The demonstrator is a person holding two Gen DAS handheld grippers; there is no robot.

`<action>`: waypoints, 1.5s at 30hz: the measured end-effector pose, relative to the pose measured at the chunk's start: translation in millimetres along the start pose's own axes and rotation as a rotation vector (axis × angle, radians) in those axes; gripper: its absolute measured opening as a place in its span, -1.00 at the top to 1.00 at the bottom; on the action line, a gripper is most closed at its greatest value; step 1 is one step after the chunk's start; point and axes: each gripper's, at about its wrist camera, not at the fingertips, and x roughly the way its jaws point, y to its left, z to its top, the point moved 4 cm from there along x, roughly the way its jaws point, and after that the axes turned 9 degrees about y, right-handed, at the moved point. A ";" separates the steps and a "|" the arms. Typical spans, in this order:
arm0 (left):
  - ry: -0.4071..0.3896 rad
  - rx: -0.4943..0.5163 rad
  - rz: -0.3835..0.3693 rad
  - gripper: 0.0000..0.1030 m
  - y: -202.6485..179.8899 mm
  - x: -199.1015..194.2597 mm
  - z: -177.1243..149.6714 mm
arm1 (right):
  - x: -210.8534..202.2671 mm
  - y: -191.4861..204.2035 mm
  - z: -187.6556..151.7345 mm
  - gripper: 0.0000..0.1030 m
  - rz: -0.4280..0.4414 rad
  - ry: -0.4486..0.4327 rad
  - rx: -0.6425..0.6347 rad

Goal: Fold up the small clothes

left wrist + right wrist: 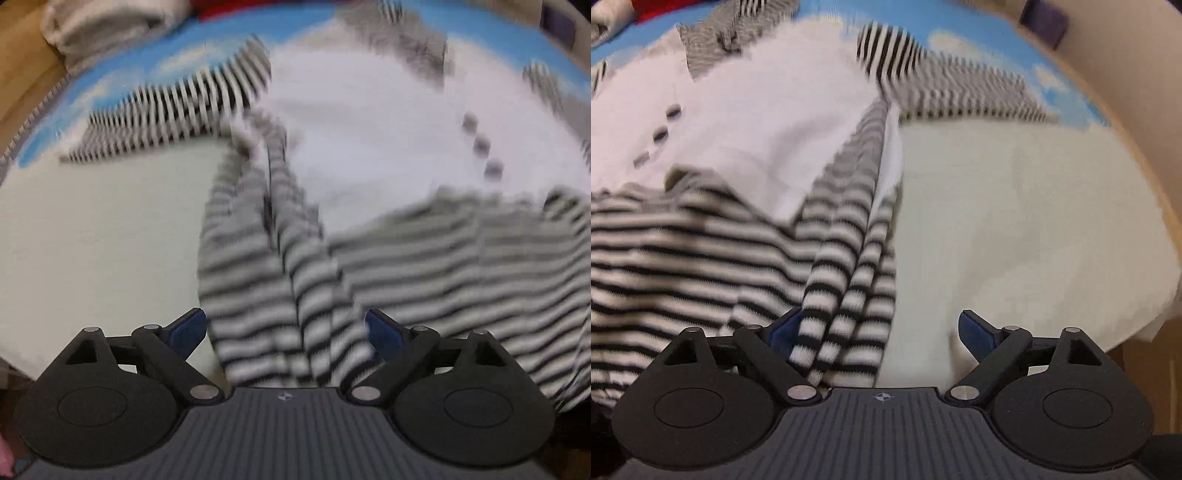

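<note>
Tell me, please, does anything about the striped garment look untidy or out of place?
Nothing looks damaged or spilled. The striped garment lies spread on the pale cloth, but its lower part is bunched into folds near the left gripper and the right gripper, so it is not flat.

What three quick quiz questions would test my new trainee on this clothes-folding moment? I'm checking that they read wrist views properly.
1. True or false: the left tool is shut on the striped garment.
2. Which pattern do the sleeves carry? A dots, B stripes, C checks.
3. Fill in: the garment's plain chest panel is ____ in colour.

Key: 1 false, both the left and the right tool stand open with striped cloth between the pads, not pinched. 2 B. 3 white.
</note>
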 end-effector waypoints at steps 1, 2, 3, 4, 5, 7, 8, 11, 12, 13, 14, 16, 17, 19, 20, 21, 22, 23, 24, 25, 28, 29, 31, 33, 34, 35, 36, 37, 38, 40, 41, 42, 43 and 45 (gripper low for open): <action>-0.048 -0.013 -0.009 -0.85 -0.3 -10.3 6.8 | -9.8 -0.1 3.8 -0.71 0.006 -0.055 0.007; -0.090 -0.029 -0.023 -0.85 0.1 -20.0 13.1 | -19.3 -0.5 6.8 -0.71 0.012 -0.108 0.013; -0.125 -0.049 -0.035 -0.85 0.0 -27.5 20.3 | -27.0 -0.7 9.2 -0.71 0.014 -0.156 0.016; -0.157 -0.075 -0.046 -0.85 -1.5 -37.1 26.9 | -34.6 0.2 12.6 -0.71 0.013 -0.209 0.019; -0.185 -0.102 -0.064 -0.85 -0.4 -46.6 35.2 | -43.2 0.6 16.9 -0.71 0.012 -0.265 0.018; -0.236 -0.139 -0.099 -0.85 -2.1 -67.4 52.6 | -55.6 -2.3 22.1 -0.71 0.024 -0.319 0.029; -0.278 -0.150 -0.110 -0.85 -0.9 -81.2 65.7 | -63.3 -2.0 25.6 -0.71 0.044 -0.347 0.044; -0.429 -0.133 -0.095 -0.85 -7.2 -124.9 104.3 | -82.4 -2.6 33.5 -0.71 0.096 -0.409 0.072; -0.468 -0.133 -0.088 -0.85 -7.8 -135.9 117.6 | -89.7 -2.1 37.0 -0.71 0.117 -0.423 0.078; -0.509 -0.136 -0.090 -0.84 -5.4 -145.0 135.5 | -96.4 -0.8 40.4 -0.71 0.136 -0.436 0.082; -0.537 -0.140 -0.095 -0.82 -3.0 -150.4 152.3 | -104.2 0.0 44.6 -0.71 0.153 -0.448 0.084; -0.572 -0.149 -0.088 -0.72 2.4 -152.2 186.2 | -120.0 2.1 57.1 -0.71 0.185 -0.475 0.087; -0.578 -0.148 -0.082 -0.64 6.1 -148.5 201.4 | -128.4 2.6 65.4 -0.71 0.200 -0.495 0.091; -0.598 -0.134 -0.093 -0.45 15.2 -134.1 225.3 | -147.2 3.3 85.4 -0.72 0.225 -0.543 0.089; -0.603 -0.111 -0.105 -0.21 20.0 -123.0 233.7 | -153.9 4.9 95.3 -0.73 0.236 -0.556 0.079; -0.605 -0.098 -0.106 -0.01 25.5 -112.3 236.8 | -159.1 8.2 106.8 -0.76 0.250 -0.562 0.059; -0.596 -0.094 -0.096 0.07 32.8 -95.9 239.9 | -161.1 12.8 118.0 -0.78 0.262 -0.561 0.039; -0.577 -0.101 -0.083 0.20 41.4 -77.5 240.7 | -161.9 16.2 129.5 -0.78 0.269 -0.562 0.032; -0.542 -0.116 -0.076 0.37 53.8 -55.3 236.9 | -162.0 19.3 139.8 -0.78 0.273 -0.567 0.037; -0.489 -0.137 -0.076 0.48 61.8 -34.4 236.1 | -159.7 23.2 152.0 -0.78 0.277 -0.571 0.041; -0.343 -0.270 -0.072 0.59 103.1 13.3 237.6 | -148.8 36.8 185.4 -0.77 0.312 -0.566 0.051; -0.322 -0.317 -0.072 0.59 118.8 24.2 239.5 | -144.6 42.2 196.3 -0.77 0.339 -0.568 0.053; -0.298 -0.398 -0.060 0.59 147.1 40.2 239.5 | -134.4 54.8 213.3 -0.75 0.375 -0.586 0.036; -0.268 -0.482 -0.056 0.59 175.3 54.2 236.5 | -119.7 65.9 219.2 -0.69 0.399 -0.606 0.020; -0.257 -0.520 -0.053 0.59 188.8 57.4 230.6 | -109.7 72.4 220.4 -0.67 0.397 -0.591 0.016; -0.247 -0.554 -0.042 0.59 201.4 64.2 228.6 | -97.9 78.3 223.9 -0.60 0.389 -0.546 0.021; -0.245 -0.578 -0.029 0.59 214.1 67.9 223.4 | -88.1 83.1 228.4 -0.51 0.410 -0.500 0.026; -0.246 -0.594 -0.016 0.59 225.4 71.6 221.0 | -81.6 86.2 232.4 -0.48 0.443 -0.469 0.032; -0.248 -0.605 -0.001 0.59 234.7 74.7 215.2 | -78.4 88.3 235.8 -0.44 0.458 -0.454 0.039; -0.250 -0.620 0.020 0.58 254.9 83.9 206.5 | -77.9 91.9 240.6 -0.44 0.451 -0.451 0.019; -0.247 -0.632 0.028 0.55 261.0 89.6 204.8 | -78.7 93.5 242.8 -0.44 0.443 -0.463 -0.003; -0.239 -0.652 0.034 0.54 266.8 95.4 202.5 | -79.0 93.1 243.9 -0.44 0.429 -0.479 -0.019; -0.229 -0.677 0.033 0.52 274.3 101.7 200.2 | -78.6 91.8 245.1 -0.44 0.416 -0.488 -0.028; -0.206 -0.736 0.015 0.34 287.9 115.4 195.3 | -76.8 89.8 251.8 -0.44 0.410 -0.484 -0.026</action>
